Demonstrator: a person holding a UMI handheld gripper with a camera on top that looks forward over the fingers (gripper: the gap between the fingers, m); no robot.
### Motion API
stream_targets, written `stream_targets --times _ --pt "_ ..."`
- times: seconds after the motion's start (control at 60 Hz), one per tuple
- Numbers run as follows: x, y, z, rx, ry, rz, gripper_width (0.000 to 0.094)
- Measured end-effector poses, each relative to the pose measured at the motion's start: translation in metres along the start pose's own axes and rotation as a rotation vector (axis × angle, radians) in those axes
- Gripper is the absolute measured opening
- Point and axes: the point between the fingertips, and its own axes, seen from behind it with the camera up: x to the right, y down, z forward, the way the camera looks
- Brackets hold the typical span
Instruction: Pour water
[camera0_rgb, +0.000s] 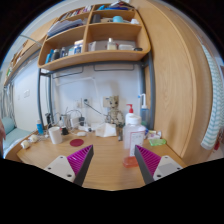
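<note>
wooden worktop (105, 170) lies bare between the spread fingers of the hand-held gripper (108, 160); nothing is held. a white bottle (132, 128), probably the water source, stands ahead against the wall. it should be approached level, centred between pads.

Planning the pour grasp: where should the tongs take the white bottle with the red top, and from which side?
Probably its body, mid-height, from the front: the white bottle stands upright and the table before it looks mostly bare. The tongs are open, holding nothing.
</note>
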Motion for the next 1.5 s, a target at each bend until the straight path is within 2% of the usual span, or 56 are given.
stream_targets --times 0.1,0.233,0.4,0.6,0.667,0.7,0.717,0.967,1.167,1.5 --pt "0.039 0.006 0.012 0.014 0.057 0.035 0.0858" --pt "0.052 0.017 0.035 0.007 0.034 0.060 0.0859" --pt "0.070 0.019 0.070 0.029 0.084 -0.027 0.0863" --pt "0.066 0.034 0.111 0.001 0.038 0.022 0.0855" --pt "0.066 0.035 0.120 0.003 0.029 0.029 0.0788" --pt "0.067 0.034 0.123 0.010 0.028 0.034 0.0712" --pt "0.069 0.034 0.124 0.013 0.034 0.035 0.0622" --pt "0.070 0.034 0.128 0.013 0.063 -0.035 0.0444" --pt "0.044 0.020 0.131 0.004 0.075 -0.186 0.0430" --pt "-0.098 -0.070 0.188 0.088 0.018 -0.703 0.0445"
